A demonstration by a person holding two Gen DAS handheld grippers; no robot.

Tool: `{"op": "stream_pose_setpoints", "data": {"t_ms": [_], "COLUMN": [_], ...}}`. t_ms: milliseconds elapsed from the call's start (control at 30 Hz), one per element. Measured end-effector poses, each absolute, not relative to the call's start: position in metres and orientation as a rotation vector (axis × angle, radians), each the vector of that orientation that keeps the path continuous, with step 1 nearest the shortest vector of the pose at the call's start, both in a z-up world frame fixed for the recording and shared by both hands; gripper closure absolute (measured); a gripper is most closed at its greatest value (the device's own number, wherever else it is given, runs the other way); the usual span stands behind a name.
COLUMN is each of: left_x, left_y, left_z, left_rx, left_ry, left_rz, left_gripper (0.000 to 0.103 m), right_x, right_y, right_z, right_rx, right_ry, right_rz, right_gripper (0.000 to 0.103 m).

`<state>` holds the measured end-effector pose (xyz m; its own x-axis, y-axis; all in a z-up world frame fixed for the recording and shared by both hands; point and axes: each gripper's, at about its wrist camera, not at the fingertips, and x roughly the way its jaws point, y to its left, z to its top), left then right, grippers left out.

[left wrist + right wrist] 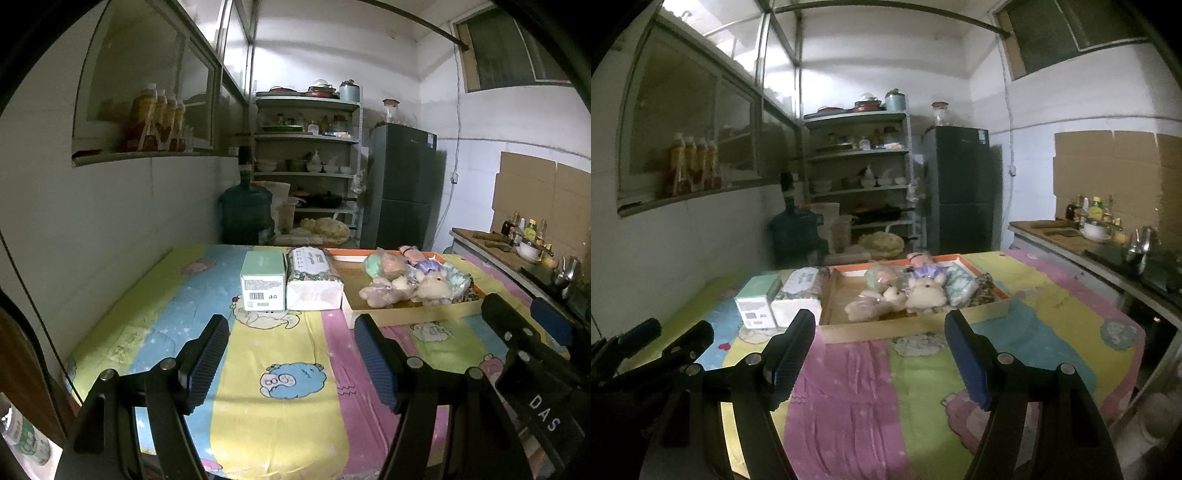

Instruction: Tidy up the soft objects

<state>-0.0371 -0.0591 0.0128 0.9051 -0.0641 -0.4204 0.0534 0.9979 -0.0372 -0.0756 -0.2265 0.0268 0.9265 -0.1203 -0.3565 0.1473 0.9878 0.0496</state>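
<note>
The left gripper [291, 338] is held level with its jaws spread wide and nothing between them. The right gripper [879, 334] sits just beside it to the right, equally wide and empty.

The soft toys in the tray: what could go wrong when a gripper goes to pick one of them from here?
1. The soft toys lie heaped and touching in the tray, so closing on one may drag a neighbour along.
2. The tray wall stands between the open right gripper and the toys; a low approach could push the tray.
3. The tissue pack and green box sit right beside the tray, so the open left gripper could knock them.
</note>
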Motion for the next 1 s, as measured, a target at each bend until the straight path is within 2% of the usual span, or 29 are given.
{"op": "stream_pose_setpoints", "data": {"t_ms": [1000], "left_x": [-0.066], "left_y": [-0.056], "left_z": [0.014], "left_rx": [-0.012], "left_ry": [0.372], "left_rz": [-0.003], "left_gripper": [0.033], "right_x": [-0.104], "right_y": [-0.218], "right_z": [0.032], "right_rx": [-0.014], "right_ry": [0.32], "right_rz": [-0.147], "right_gripper": [0.029]}}
